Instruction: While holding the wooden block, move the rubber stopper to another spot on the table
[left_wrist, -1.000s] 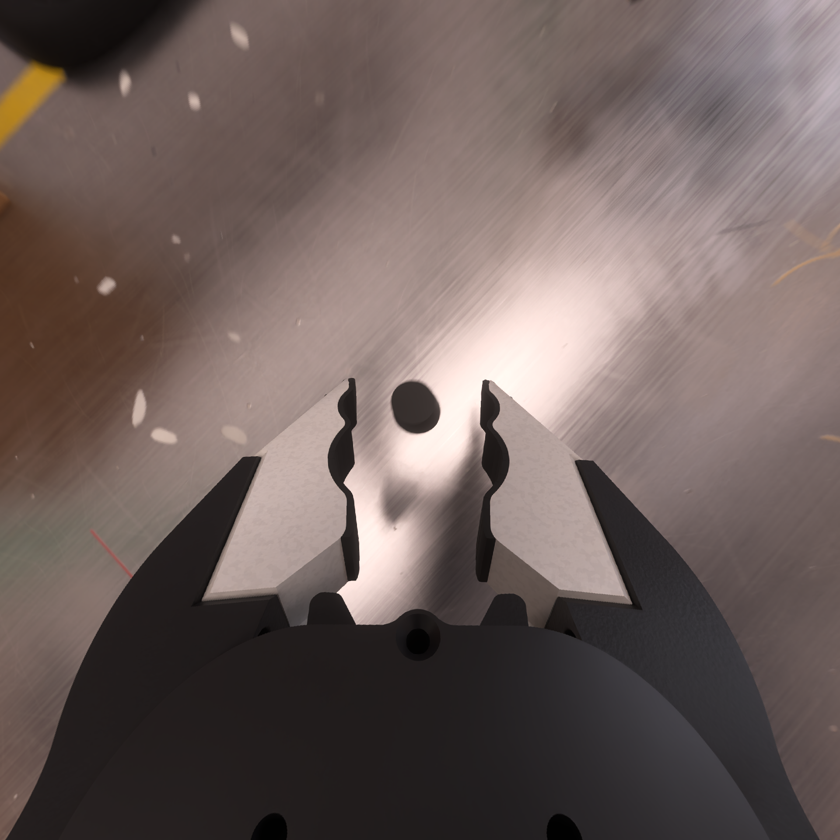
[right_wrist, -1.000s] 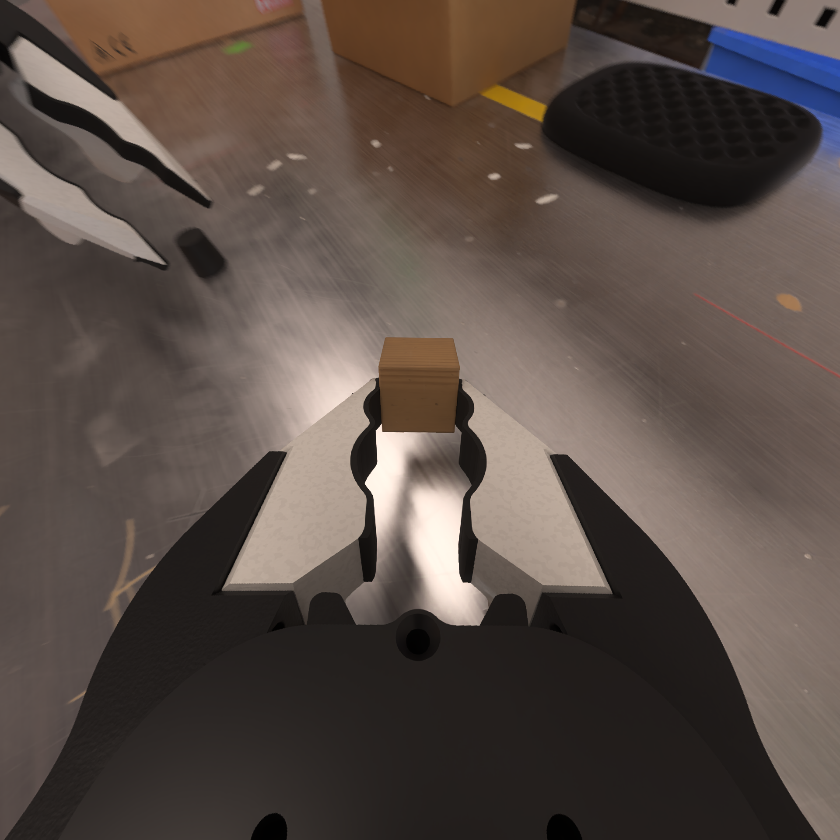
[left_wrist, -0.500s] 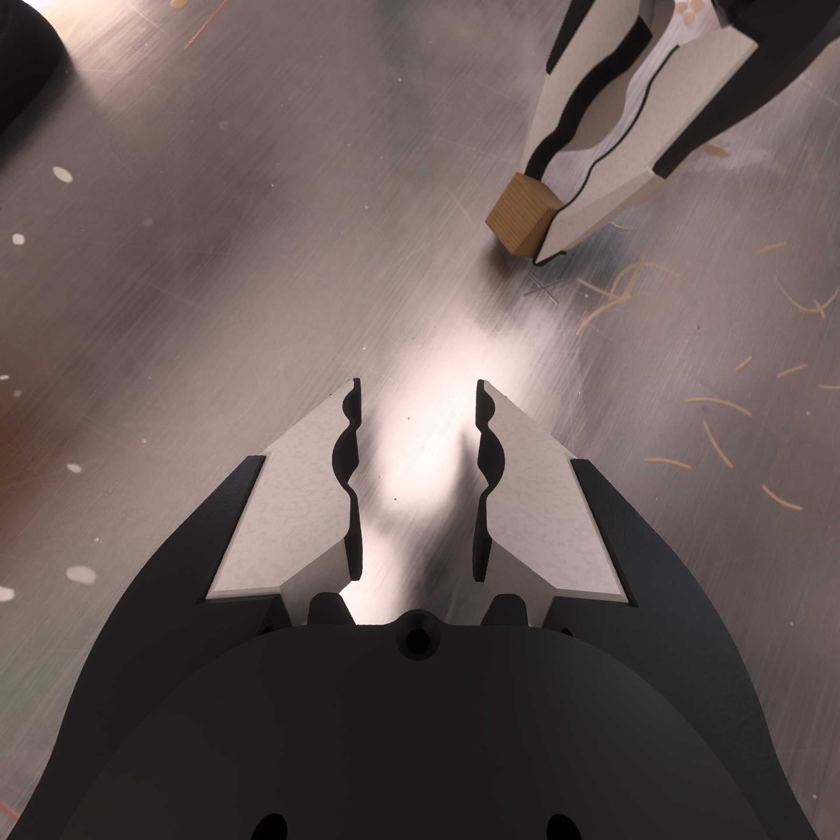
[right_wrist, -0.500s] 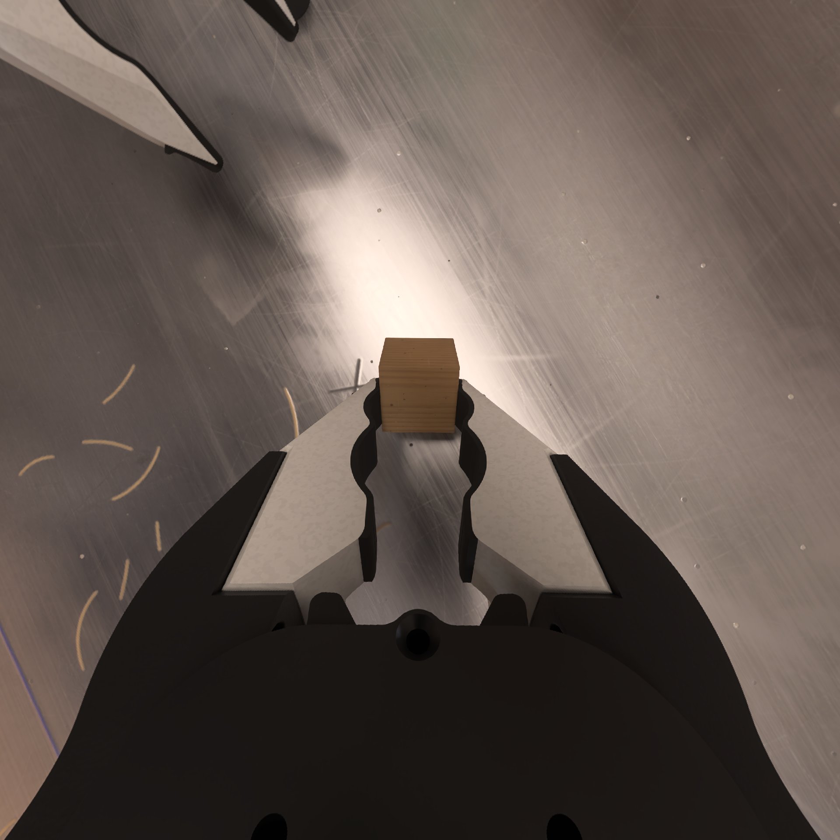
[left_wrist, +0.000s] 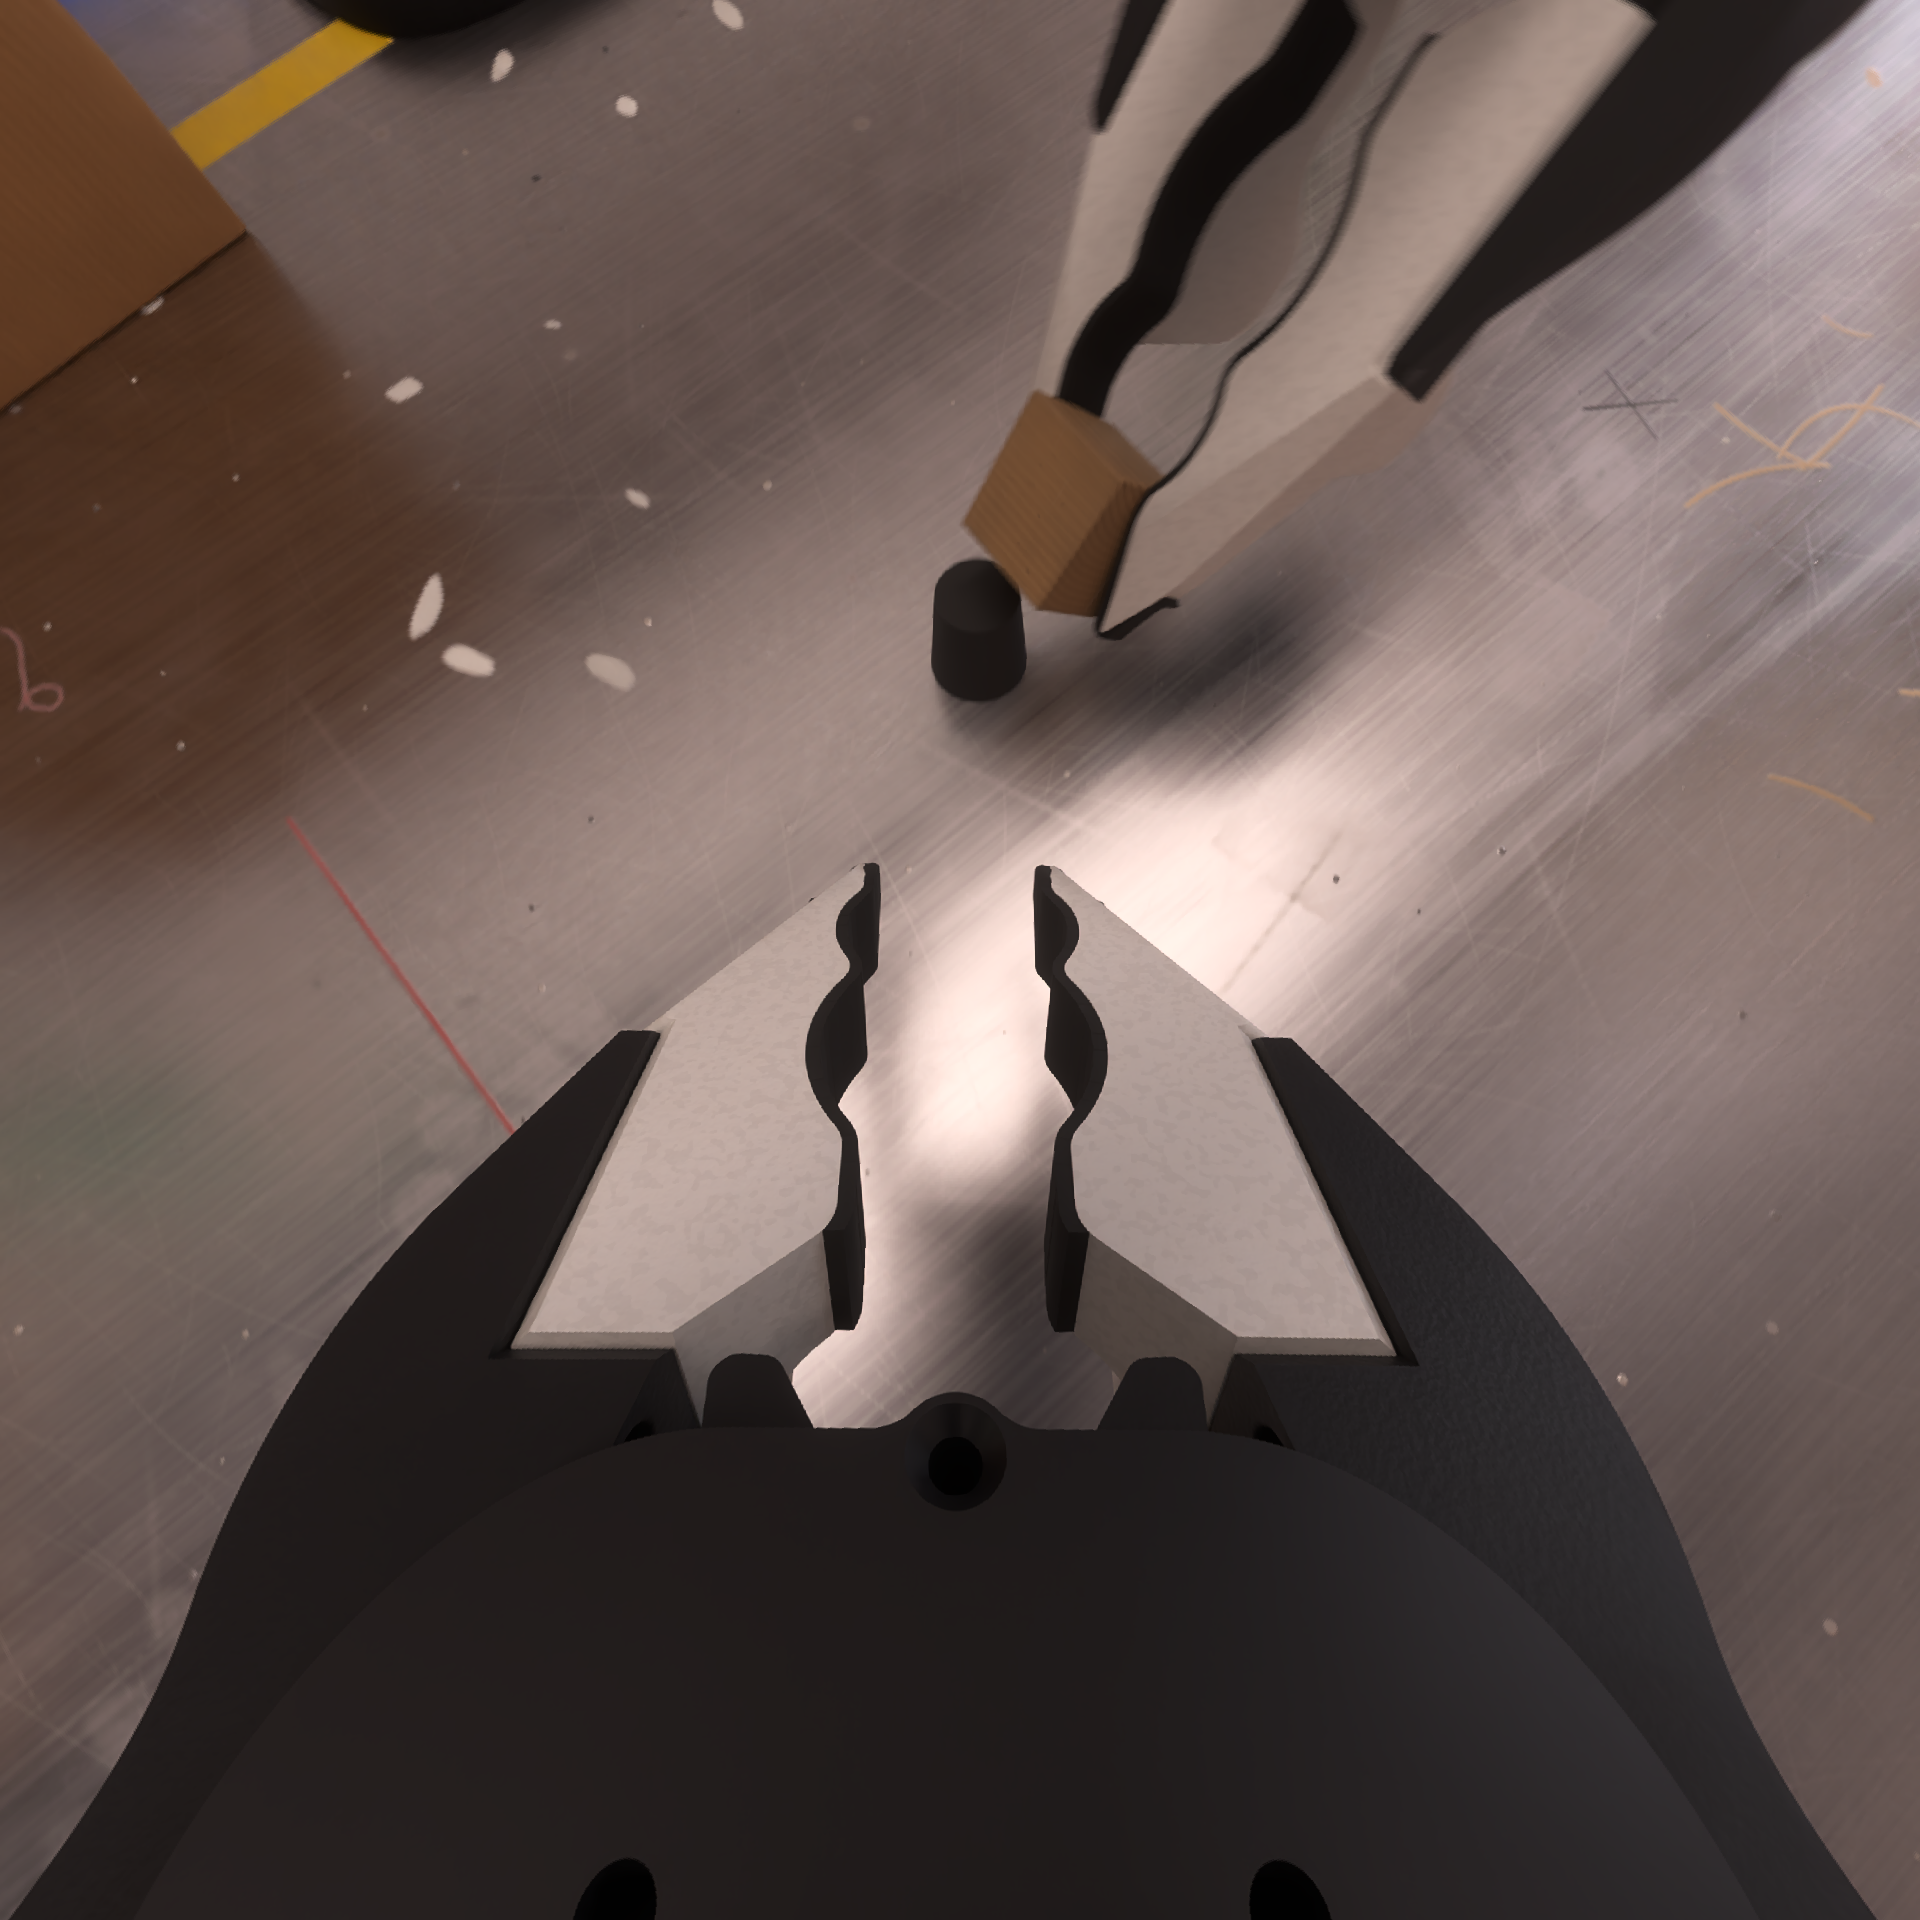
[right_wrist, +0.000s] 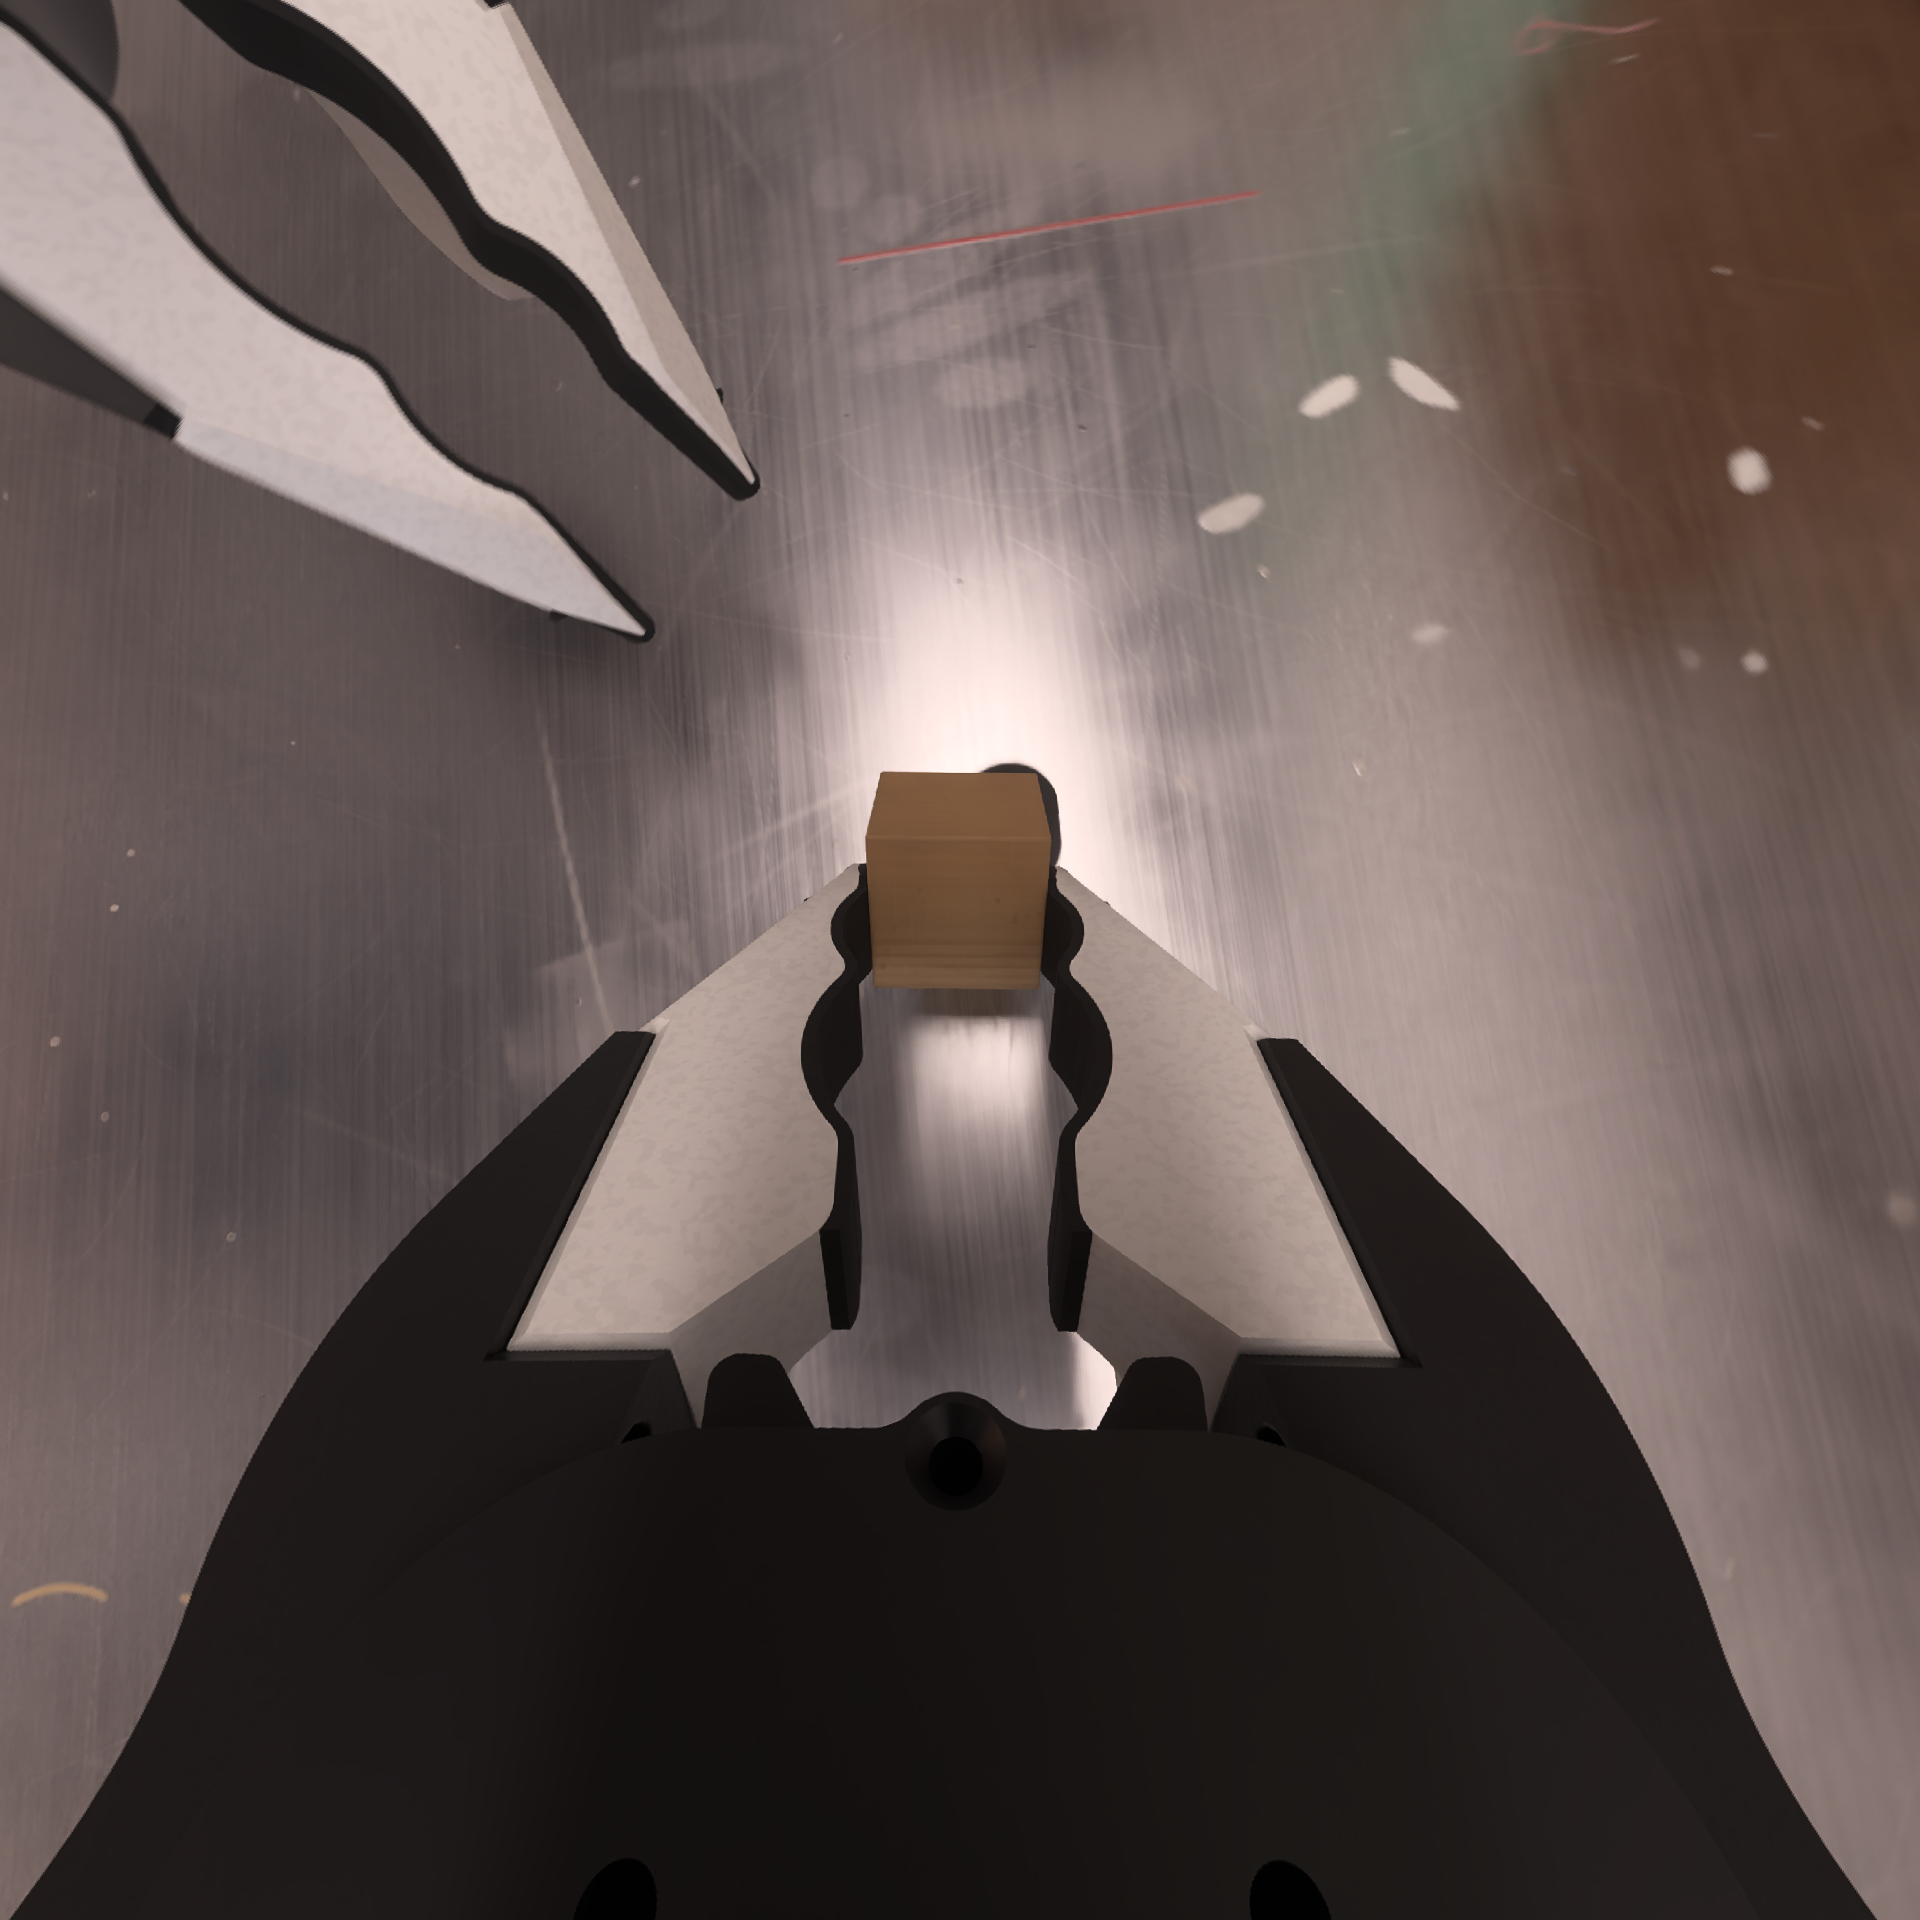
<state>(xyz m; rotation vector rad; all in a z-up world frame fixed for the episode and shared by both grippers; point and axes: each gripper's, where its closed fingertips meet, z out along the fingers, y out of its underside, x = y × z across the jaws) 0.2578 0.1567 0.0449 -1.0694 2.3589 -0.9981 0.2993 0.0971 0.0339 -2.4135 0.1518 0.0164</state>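
Observation:
The black rubber stopper stands on the brushed metal table, ahead of my left gripper, which is open and empty. My right gripper is shut on the wooden block. In the left wrist view the right gripper comes down from the upper right and holds the block tilted, right at the stopper's top; I cannot tell whether they touch. In the right wrist view the block hides nearly all of the stopper. The left gripper shows there at the upper left.
A cardboard box, a yellow floor stripe and a black mat's edge lie at the far left. White flecks and a thin red line mark the left side. Straw-coloured shavings lie at the right.
The stopper sat between my open left fingertips a second ago and now stands farther ahead. My right gripper has brought the block right up to the stopper. Both views have swung.

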